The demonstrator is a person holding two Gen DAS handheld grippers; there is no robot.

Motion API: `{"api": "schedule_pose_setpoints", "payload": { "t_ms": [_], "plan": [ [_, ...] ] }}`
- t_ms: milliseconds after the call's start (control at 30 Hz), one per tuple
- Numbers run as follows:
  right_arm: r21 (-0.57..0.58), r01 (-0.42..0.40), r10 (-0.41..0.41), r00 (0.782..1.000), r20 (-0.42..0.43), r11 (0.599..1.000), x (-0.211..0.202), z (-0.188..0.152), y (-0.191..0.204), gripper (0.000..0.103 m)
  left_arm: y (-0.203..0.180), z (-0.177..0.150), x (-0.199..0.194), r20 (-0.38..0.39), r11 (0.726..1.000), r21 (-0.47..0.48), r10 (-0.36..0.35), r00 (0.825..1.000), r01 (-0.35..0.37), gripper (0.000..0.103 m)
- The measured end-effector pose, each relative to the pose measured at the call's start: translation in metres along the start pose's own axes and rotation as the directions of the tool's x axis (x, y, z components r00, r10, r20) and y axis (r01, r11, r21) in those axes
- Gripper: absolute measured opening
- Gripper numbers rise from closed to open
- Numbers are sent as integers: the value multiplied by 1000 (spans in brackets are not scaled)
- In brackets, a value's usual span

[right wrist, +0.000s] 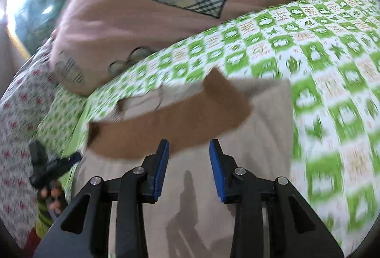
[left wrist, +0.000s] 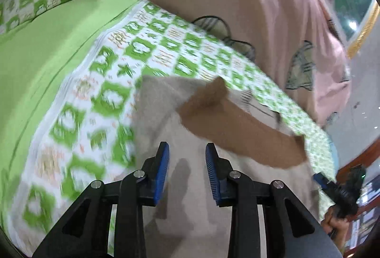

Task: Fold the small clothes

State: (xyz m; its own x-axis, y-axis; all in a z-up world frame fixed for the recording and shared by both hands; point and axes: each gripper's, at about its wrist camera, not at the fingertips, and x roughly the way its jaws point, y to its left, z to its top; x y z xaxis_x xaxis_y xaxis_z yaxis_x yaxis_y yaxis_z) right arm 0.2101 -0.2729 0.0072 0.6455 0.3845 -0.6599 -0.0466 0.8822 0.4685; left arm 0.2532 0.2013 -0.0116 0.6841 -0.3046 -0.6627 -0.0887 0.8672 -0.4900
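Both grippers, left gripper and right gripper, parted and empty over beige garment with brown band on checked bedspread: soft, light, floppy, best pinched at corners.

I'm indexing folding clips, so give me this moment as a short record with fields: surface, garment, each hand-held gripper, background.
surface: green-and-white patterned bedsheet
garment: beige cloth garment with a brown band, lying on the sheet
left hand-held gripper: jaws apart, nothing between them, above the beige cloth
right hand-held gripper: jaws apart, empty, near the brown band
background: pink quilt with plaid heart patches
image quality: motion blur
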Motion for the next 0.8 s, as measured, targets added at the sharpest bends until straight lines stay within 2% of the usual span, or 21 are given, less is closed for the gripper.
{"api": "schedule_pose_setpoints", "payload": {
  "t_ms": [167, 233, 300, 367, 467, 567, 800],
  "plan": [
    [6, -35, 35, 997, -71, 999, -16, -49, -2, 37, -22, -50, -31, -10, 999, 10, -49, 999, 49, 35],
    [6, 28, -28, 996, -84, 1000, -18, -63, -11, 37, -28, -71, -38, -31, 998, 33, -60, 998, 61, 37],
    [34, 70, -67, 995, -77, 997, -27, -73, -26, 36, -22, -87, -39, -54, 999, 43, -8, 998, 11, 37],
    [54, 103, -100, 994, -53, 993, -39, -74, -36, 36, -8, -96, -38, -79, 1000, 11, 18, 997, -17, 37],
    [56, 145, -144, 989, -26, 988, -56, -71, -40, 37, 14, -105, -52, -72, 997, -78, -20, 997, 14, 36],
    [47, 137, -137, 991, -6, 990, -69, -71, -35, 37, 13, -115, -70, -53, 996, -86, 9, 999, -13, 39],
    [44, 62, -63, 998, 10, 997, -85, -88, -13, 38, 15, -148, -82, -63, 979, -202, -35, 997, 21, 55]
  ]
}}
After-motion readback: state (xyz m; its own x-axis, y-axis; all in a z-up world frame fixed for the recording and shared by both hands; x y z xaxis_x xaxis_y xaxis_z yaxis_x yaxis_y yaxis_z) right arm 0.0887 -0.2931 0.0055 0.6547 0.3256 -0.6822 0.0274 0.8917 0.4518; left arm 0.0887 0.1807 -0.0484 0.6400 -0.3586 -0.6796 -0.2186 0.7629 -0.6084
